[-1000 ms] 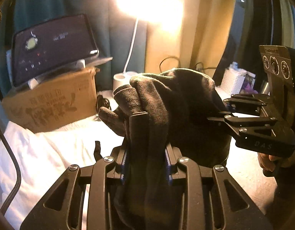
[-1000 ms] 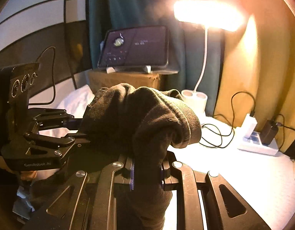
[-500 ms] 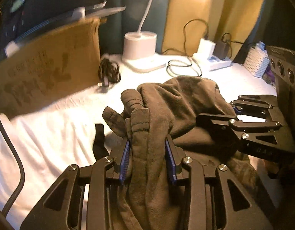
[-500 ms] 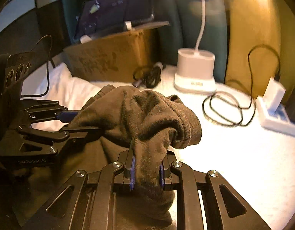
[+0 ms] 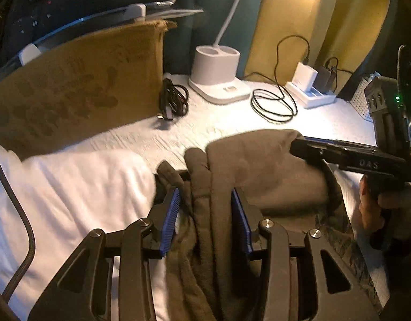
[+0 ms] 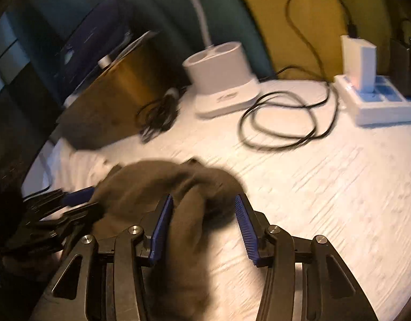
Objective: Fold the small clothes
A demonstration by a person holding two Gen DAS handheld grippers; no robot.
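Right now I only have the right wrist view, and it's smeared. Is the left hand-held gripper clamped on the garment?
Observer: No. The left wrist view shows the left hand-held gripper with its blue pads apart. Its jaws have just been opening, and the folds of the brown garment lie loose between them.
Operator: Is the garment down on the surface?
Observer: It appears so. It rests on the white cover, with a bunched white cloth right beside it on the left of that view.
Operator: Which pad is nearer the fabric?
Observer: The right one sits against the folds. There is a clear gap at the left one.
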